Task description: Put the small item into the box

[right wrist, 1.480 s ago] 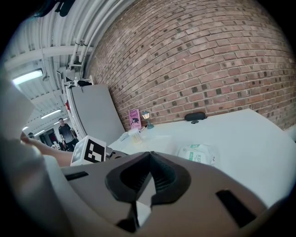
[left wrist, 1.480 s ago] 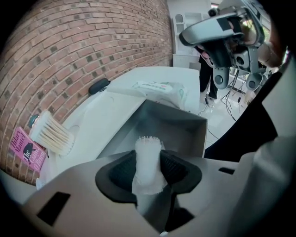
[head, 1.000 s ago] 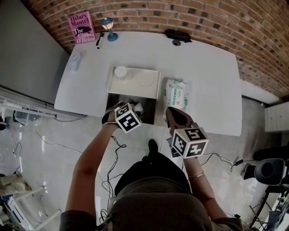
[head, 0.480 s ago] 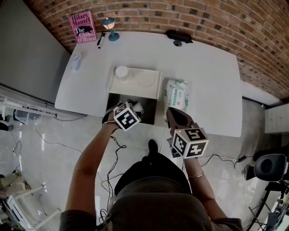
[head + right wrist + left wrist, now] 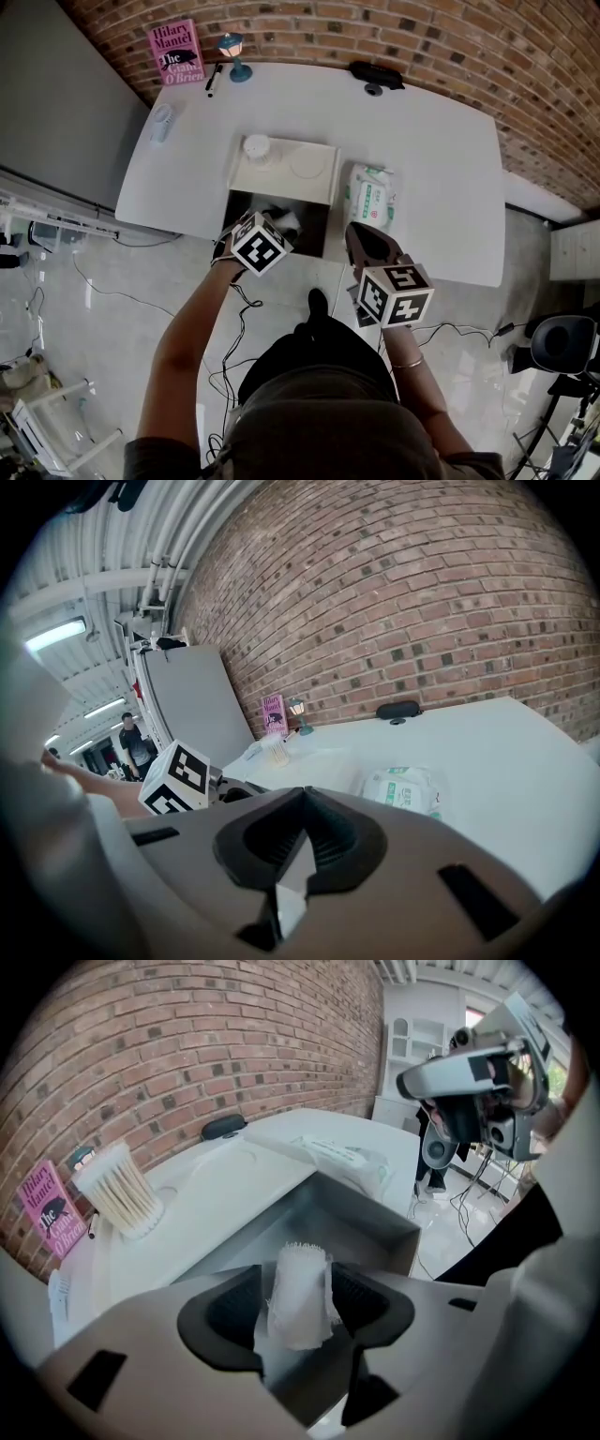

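Small item [image 5: 302, 1312], one white fabric roll, stood upright in the left gripper view between the jaws of the left gripper [image 5: 298, 1283], directly over the open box [image 5: 370, 1222]. Those jaws had just been opening and stood wide. A gap showed beside the left pad, so the roll was judged released rather than gripped, though it had not dropped clear. One holder of cotton swabs [image 5: 120, 1194] and one pink book [image 5: 52, 1211] stood beyond the box.

In the right gripper view, the right gripper [image 5: 302, 797] was clenched with its pads meeting and nothing between them. One pack of wipes [image 5: 403, 789] lay on the table [image 5: 487, 752] ahead of it.

The head view showed one box at the table's near edge, with the left gripper over its near rim. The right gripper was held apart, off the table edge near the wipes. One small lamp [image 5: 232, 56] stood at the far edge beside the book. Pale contents showed inside the box but could not be identified or counted.

Assessment: carriage to the box and release were done. The roll's fall into the box and the withdrawal of the gripper remained.
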